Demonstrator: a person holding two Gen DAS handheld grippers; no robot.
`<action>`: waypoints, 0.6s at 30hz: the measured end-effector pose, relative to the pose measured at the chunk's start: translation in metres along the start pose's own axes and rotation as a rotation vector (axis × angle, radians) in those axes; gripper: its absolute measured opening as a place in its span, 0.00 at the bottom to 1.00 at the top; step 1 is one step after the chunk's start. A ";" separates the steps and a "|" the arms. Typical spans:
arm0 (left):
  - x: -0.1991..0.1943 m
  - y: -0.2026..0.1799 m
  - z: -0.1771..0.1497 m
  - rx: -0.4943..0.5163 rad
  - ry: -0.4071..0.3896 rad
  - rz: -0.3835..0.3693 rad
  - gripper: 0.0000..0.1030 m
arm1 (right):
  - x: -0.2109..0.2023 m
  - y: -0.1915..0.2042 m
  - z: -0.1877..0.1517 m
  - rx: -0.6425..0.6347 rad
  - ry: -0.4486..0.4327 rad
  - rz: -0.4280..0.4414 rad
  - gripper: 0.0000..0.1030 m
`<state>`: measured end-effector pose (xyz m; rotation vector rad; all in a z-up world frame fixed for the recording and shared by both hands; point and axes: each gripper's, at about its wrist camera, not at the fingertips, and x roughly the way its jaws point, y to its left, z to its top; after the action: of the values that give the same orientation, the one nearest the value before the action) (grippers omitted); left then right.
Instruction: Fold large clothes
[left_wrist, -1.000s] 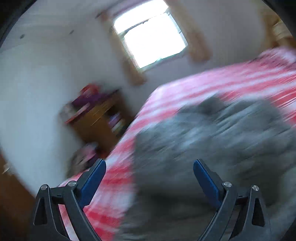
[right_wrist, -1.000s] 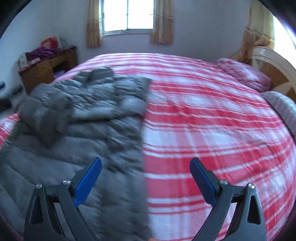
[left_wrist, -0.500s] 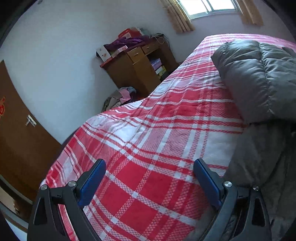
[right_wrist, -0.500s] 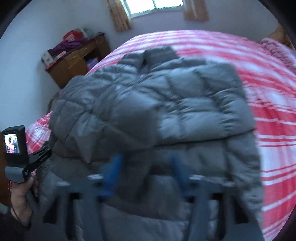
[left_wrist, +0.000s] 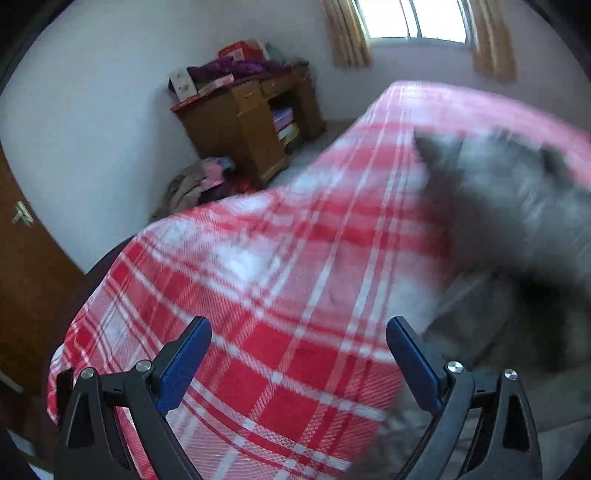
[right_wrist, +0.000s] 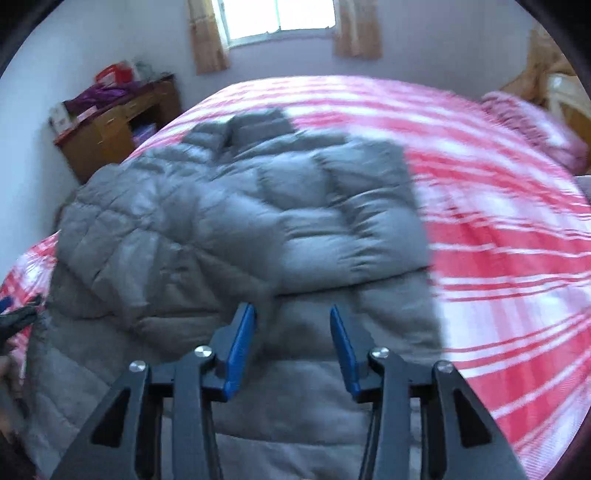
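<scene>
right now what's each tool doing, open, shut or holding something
left tool: open wide, nothing between its fingers, above the plaid bedspread.
right tool: jaws opening, nothing gripped, over the grey puffer jacket.

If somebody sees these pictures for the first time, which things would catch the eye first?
Probably the grey puffer jacket, lying partly folded on the near left part of the bed. Under it, the red and white checked bedspread covers the whole bed. Behind, a cluttered wooden desk stands against the wall, left of the window.
</scene>
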<state>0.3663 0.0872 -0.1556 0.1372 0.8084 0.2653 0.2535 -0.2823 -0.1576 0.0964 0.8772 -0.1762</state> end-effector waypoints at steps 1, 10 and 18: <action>-0.011 0.000 0.010 -0.010 -0.021 -0.026 0.93 | -0.007 -0.004 0.001 0.012 -0.019 -0.019 0.48; -0.028 -0.100 0.072 -0.024 -0.129 -0.259 0.93 | -0.024 0.046 0.027 0.031 -0.119 0.189 0.50; 0.050 -0.165 0.041 0.150 -0.064 -0.128 0.94 | 0.049 0.057 0.022 0.008 -0.024 0.135 0.47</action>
<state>0.4593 -0.0573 -0.1991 0.2327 0.7700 0.0784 0.3114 -0.2358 -0.1803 0.1608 0.8433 -0.0544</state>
